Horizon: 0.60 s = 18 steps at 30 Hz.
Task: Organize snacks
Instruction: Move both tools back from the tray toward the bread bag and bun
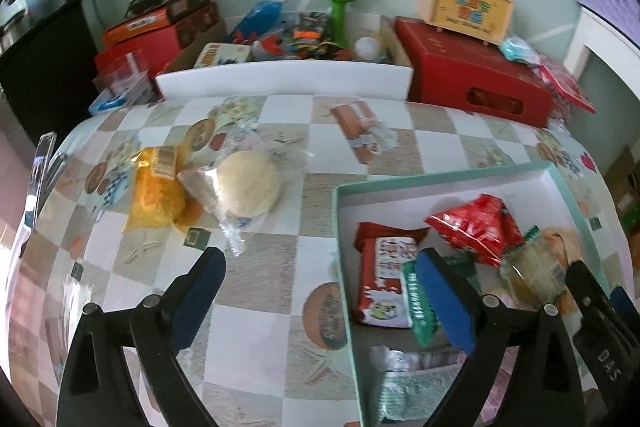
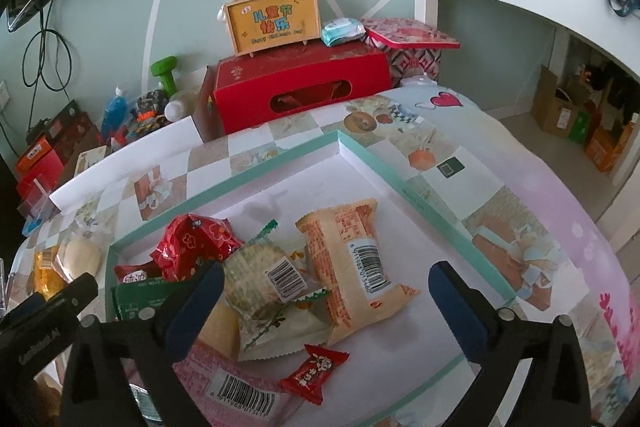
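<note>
- Left gripper (image 1: 320,291) is spread wide and empty; its jaws straddle the near-left wall of the mint-rimmed box (image 1: 440,175), one finger over the checked worktop (image 1: 280,267), the other over the box interior.
- Right gripper (image 2: 324,303) is also wide open with nothing clamped; it hovers over the packets already in the box, the orange barcode packet (image 2: 352,267) lying loose between its fingers.
- Still outside the box: a round pale bun in clear wrap (image 1: 248,183) and, touching its left side, a yellow snack bag (image 1: 156,191).
- Key relation: both loose items lie ahead and to the left of the left gripper, well apart from the box's left wall. In the right wrist view they sit far off at the left edge, beyond the box.
- Judgement: the left hand is the nearer one for either pickup.
- Yellow bag's long axis runs roughly away from the left wrist camera; the bun is round, so approach angle matters little, though its loose wrap tail trails toward the gripper.
- Likely carry direction: rightward into the box.
</note>
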{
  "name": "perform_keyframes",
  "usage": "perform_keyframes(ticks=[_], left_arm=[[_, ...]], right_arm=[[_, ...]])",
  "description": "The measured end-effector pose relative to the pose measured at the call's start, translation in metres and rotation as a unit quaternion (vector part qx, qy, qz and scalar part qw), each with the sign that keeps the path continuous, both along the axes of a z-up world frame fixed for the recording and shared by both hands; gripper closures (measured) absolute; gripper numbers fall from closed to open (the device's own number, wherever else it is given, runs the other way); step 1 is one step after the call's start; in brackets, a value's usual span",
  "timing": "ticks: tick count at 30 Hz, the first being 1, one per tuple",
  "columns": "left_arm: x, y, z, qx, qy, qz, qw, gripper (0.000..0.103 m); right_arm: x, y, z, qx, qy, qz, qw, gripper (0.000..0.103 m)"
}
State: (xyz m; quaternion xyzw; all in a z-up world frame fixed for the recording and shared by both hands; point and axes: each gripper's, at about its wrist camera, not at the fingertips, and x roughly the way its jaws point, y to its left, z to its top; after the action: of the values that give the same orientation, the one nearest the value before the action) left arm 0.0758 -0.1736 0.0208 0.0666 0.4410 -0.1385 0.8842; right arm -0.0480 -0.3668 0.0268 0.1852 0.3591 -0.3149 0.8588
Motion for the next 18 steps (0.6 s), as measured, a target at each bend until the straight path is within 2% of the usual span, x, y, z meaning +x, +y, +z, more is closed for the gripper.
perform_keyframes(ticks=[9,18], left_arm=[[0.008,0.013,-0.002,-0.007,0.006,0.025,0.9996,0.006],[0.006,0.014,-0.003,-0.004,0.012,0.018,0.9998,0.006]], right_arm=[[0.004,0.003,0.000,0.002,0.008,0.003,1.000,0.000],[0.010,0.018,0.012,-0.008,0.011,0.019,1.000,0.000]])
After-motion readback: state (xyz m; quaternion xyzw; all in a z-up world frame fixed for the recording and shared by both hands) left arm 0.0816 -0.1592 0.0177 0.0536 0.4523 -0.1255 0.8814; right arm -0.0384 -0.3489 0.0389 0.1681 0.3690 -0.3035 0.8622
